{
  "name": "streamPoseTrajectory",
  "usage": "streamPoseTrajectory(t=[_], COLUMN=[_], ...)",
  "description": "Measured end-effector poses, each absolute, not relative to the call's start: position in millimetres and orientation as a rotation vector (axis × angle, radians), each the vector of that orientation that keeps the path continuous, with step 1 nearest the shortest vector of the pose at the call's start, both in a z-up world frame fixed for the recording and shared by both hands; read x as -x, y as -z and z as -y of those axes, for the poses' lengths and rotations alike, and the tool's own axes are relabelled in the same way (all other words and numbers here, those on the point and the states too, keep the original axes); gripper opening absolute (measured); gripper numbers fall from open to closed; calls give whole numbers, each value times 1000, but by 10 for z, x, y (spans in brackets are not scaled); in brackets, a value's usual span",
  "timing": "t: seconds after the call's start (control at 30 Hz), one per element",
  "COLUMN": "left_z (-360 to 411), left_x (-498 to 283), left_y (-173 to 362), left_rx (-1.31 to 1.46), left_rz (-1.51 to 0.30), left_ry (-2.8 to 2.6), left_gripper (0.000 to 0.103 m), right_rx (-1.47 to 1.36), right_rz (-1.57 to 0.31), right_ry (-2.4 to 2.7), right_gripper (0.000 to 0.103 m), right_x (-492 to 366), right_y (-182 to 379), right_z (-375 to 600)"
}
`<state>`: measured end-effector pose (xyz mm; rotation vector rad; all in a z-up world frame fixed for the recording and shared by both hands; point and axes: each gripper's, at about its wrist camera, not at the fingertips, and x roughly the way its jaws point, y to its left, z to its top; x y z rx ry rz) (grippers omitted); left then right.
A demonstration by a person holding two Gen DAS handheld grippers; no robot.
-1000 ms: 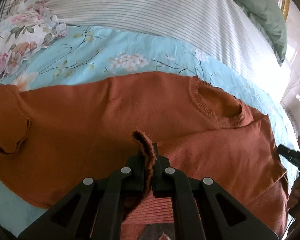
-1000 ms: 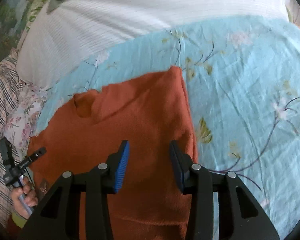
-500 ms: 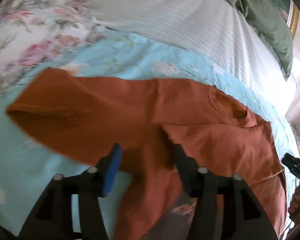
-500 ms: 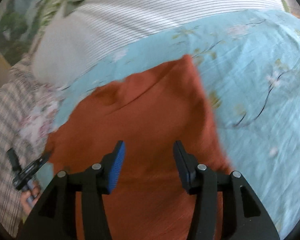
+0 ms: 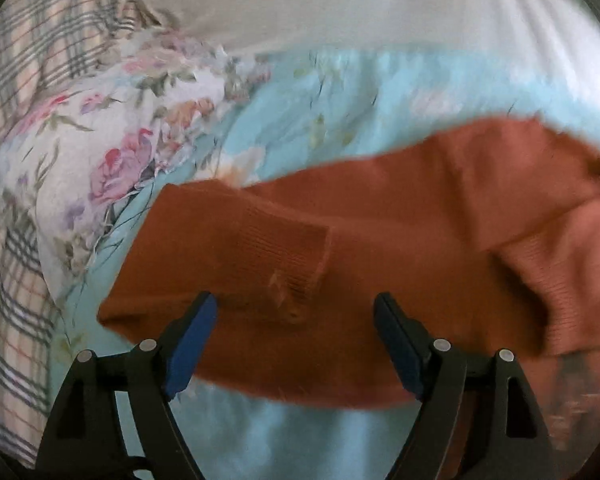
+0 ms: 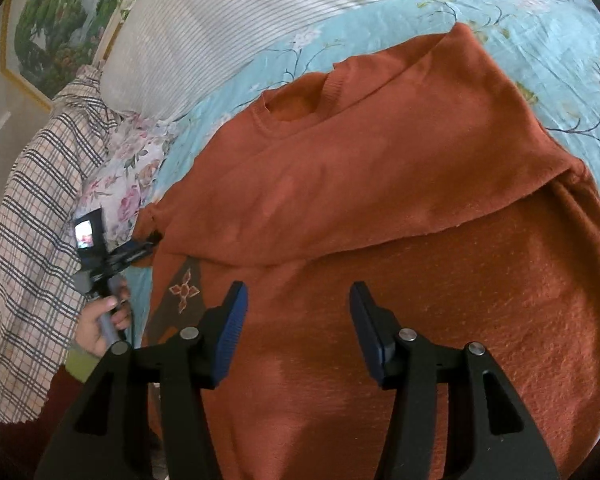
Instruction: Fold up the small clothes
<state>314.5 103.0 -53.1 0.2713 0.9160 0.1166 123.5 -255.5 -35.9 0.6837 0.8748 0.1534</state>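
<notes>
A rust-orange knit sweater (image 6: 380, 184) lies on the light blue floral bedsheet (image 6: 540, 32), with one side folded over its body. In the left wrist view the sweater (image 5: 380, 216) shows a sleeve folded inward, its ribbed cuff (image 5: 288, 256) lying on the body. My left gripper (image 5: 296, 328) is open and empty, just above the sweater's edge near that cuff. My right gripper (image 6: 298, 320) is open and empty, hovering over the sweater's lower body. The left gripper also shows in the right wrist view (image 6: 112, 256), held by a hand at the sweater's left edge.
A white striped pillow (image 6: 228, 28) lies at the back. A floral cloth (image 5: 100, 152) and a plaid cloth (image 5: 32, 80) lie to the left of the sweater. A framed picture (image 6: 48, 28) hangs on the wall behind.
My left gripper let go of the sleeve cuff, opened wide and swung left toward the other sleeve. My right gripper stayed open and drew in over the sweater's body.
</notes>
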Motion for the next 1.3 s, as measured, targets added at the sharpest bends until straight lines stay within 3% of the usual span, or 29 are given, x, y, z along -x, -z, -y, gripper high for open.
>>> streamPoseTrajectory(t=[0.07, 0.13, 0.2, 0.43, 0.77, 1.0, 1.23, 1.3], left_z=[-1155, -1328, -1443, -1456, 199, 1617, 2108, 2114], left_x=[-3264, -3297, -3289, -2918, -2463, -2582, -2783, -2801], left_y=[628, 572, 490, 41, -451, -96, 453, 529], left_rx=[-244, -151, -81, 155, 255, 182, 118, 126], left_rz=[-939, -927, -924, -846, -810, -902, -1000, -1025], left_ry=[-130, -127, -110, 22, 483, 654, 636, 645], left_gripper=[80, 54, 13, 11, 11, 11, 13, 21], right_rx=[-685, -685, -688, -688, -725, -776, -795, -802], right_rz=[-871, -866, -861, -829, -756, -713, -719, -721], right_ry=[-155, -152, -151, -179, -104, -2, 33, 32], right_gripper=[54, 55, 55, 54, 55, 55, 55, 55], right_x=[-1229, -1216, -1200, -1146, -882, -605, -483, -496], right_y=[334, 311, 304, 240, 140, 139, 211, 227], right_z=[2554, 2547, 2554, 2521, 2813, 3229, 3386, 3385])
